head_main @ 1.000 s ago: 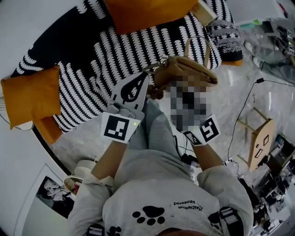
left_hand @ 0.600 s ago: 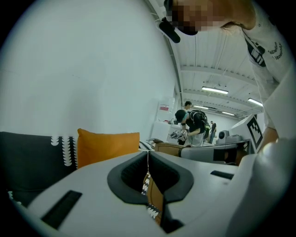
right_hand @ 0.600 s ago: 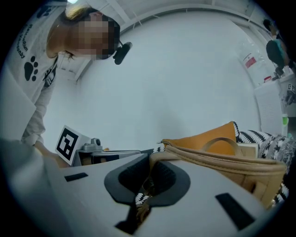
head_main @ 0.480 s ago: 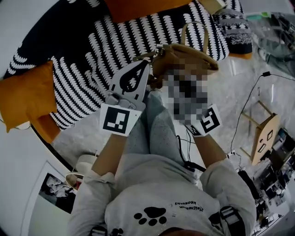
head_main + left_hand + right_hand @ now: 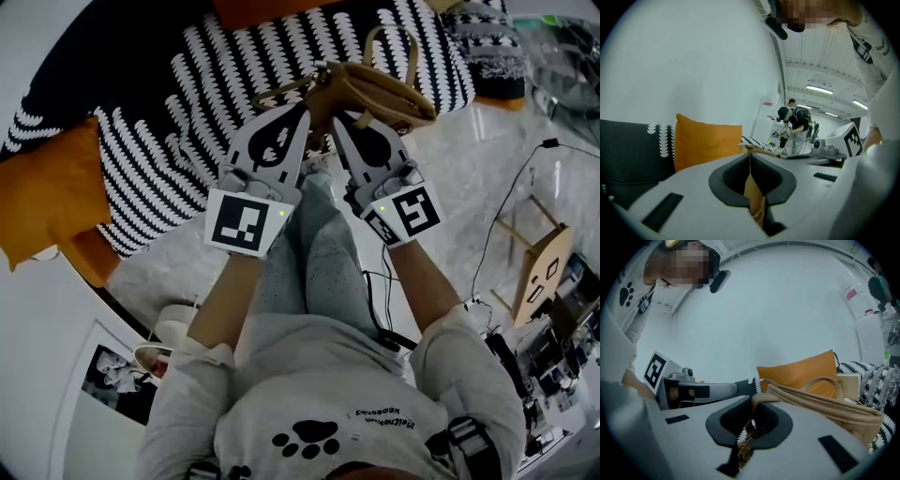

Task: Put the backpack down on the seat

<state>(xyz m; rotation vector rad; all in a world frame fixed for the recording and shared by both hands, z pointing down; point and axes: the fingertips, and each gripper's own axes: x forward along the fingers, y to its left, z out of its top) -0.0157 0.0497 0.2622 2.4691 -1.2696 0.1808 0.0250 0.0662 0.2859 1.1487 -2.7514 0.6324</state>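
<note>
The tan backpack (image 5: 380,89) hangs at the front edge of the black-and-white patterned seat (image 5: 216,84), its handle loop standing up. My left gripper (image 5: 306,111) is shut on a tan fold of it at its near left end; that fold (image 5: 753,190) shows pinched between the jaws. My right gripper (image 5: 336,122) is shut on the backpack's near side, where a tan strap (image 5: 746,434) runs through the jaws. In the right gripper view the backpack's body (image 5: 829,406) stretches to the right. Whether its bottom rests on the seat is hidden.
Orange cushions lie on the seat at the left (image 5: 47,197) and at the back (image 5: 801,373). The person's legs (image 5: 314,253) are below the grippers. A wooden stool (image 5: 530,281) and a cable (image 5: 506,206) are on the floor at the right. Another person (image 5: 794,124) stands far off.
Both grippers have sunk with the backpack and carried it further over the patterned seat. Both grips are the same.
</note>
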